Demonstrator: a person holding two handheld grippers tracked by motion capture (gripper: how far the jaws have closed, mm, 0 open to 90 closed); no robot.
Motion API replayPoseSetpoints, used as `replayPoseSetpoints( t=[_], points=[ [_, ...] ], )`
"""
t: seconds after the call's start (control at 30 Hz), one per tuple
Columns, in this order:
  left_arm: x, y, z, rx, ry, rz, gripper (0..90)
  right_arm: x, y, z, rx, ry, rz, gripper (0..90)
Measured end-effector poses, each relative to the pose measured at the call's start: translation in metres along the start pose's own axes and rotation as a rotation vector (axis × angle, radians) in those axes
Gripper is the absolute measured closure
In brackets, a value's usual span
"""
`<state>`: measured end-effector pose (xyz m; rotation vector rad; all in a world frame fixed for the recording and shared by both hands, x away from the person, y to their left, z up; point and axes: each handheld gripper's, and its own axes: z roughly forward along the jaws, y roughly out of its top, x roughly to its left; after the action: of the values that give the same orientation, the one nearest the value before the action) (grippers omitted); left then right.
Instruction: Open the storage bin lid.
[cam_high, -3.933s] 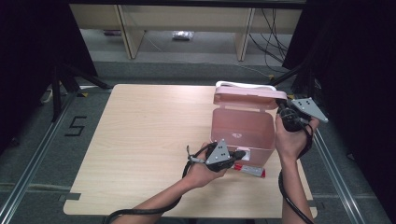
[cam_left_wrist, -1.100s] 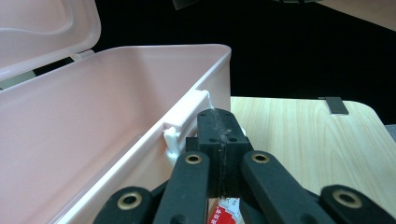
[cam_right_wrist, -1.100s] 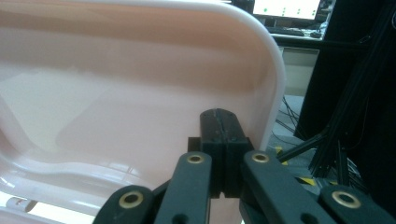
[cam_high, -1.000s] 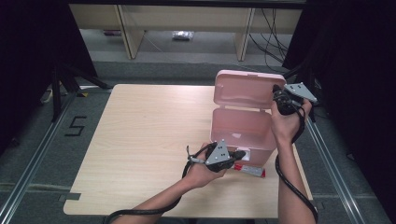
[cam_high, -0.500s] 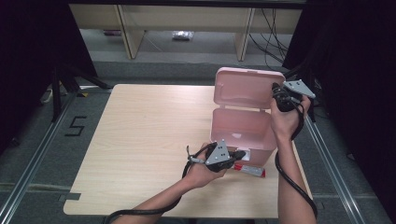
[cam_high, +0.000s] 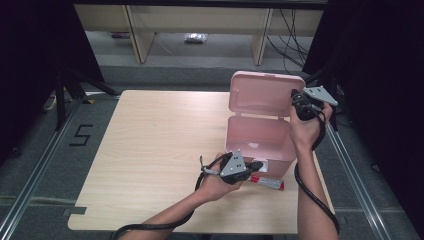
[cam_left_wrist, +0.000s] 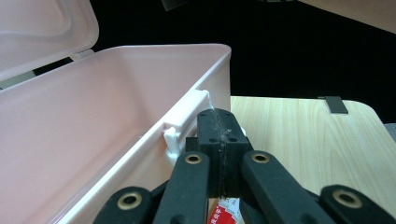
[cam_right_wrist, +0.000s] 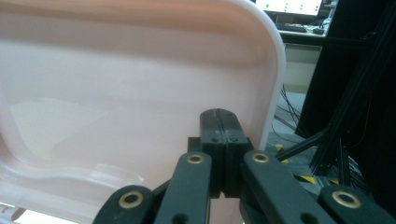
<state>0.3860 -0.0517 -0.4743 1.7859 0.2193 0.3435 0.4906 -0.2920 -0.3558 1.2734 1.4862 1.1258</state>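
The pink box (cam_high: 260, 137) sits near the table's (cam_high: 150, 140) right edge, lid (cam_high: 265, 94) up. The left gripper (cam_left_wrist: 219, 135), jaws together, rests at the box's front latch (cam_left_wrist: 180, 126). The right gripper (cam_right_wrist: 219, 133), jaws together, touches the lid's edge. From above, a red tube (cam_high: 267, 182) lies before the box, its writing unreadable.

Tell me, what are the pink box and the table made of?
The pink box looks like plastic: smooth, slightly shiny walls, rounded corners and a moulded clasp, seen in the left gripper view. Its lid looks the same. The table looks like wood, or board with a printed wood pattern: pale, matt, with fine grain lines. Which one, I cannot tell.
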Motion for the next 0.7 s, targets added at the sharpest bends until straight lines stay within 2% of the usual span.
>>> replayPoseSetpoints(
  t=[0.3, 0.33, 0.43, 0.47, 0.6, 0.63, 0.7],
  points=[
    [0.0, 0.0, 0.0, 0.0, -0.001, -0.001, 89.8, 0.0, -0.002, 0.002, 0.009, 0.004, -0.012, 90.0],
    [0.0, 0.0, 0.0, 0.0, -0.001, -0.001, 89.8, 0.001, -0.003, 0.001, 0.011, 0.003, 0.002, 90.0],
    [0.0, 0.0, 0.0, -0.001, -0.001, 0.0, 89.8, 0.001, -0.006, 0.001, 0.017, 0.004, -0.004, 90.0],
    [0.0, 0.0, 0.0, -0.001, 0.0, 0.0, 89.8, 0.002, -0.007, 0.001, 0.028, -0.001, 0.017, 90.0],
    [0.0, 0.0, 0.0, -0.002, 0.001, 0.0, 89.8, 0.0, -0.01, 0.004, 0.037, -0.002, -0.008, 90.0],
    [0.0, 0.0, 0.0, -0.002, 0.0, 0.0, 89.8, 0.001, -0.01, 0.004, 0.049, -0.003, 0.011, 90.0],
    [0.0, 0.0, 0.0, -0.001, 0.0, 0.0, 89.8, -0.001, -0.012, 0.006, 0.052, -0.003, -0.008, 90.0]
  ],
)
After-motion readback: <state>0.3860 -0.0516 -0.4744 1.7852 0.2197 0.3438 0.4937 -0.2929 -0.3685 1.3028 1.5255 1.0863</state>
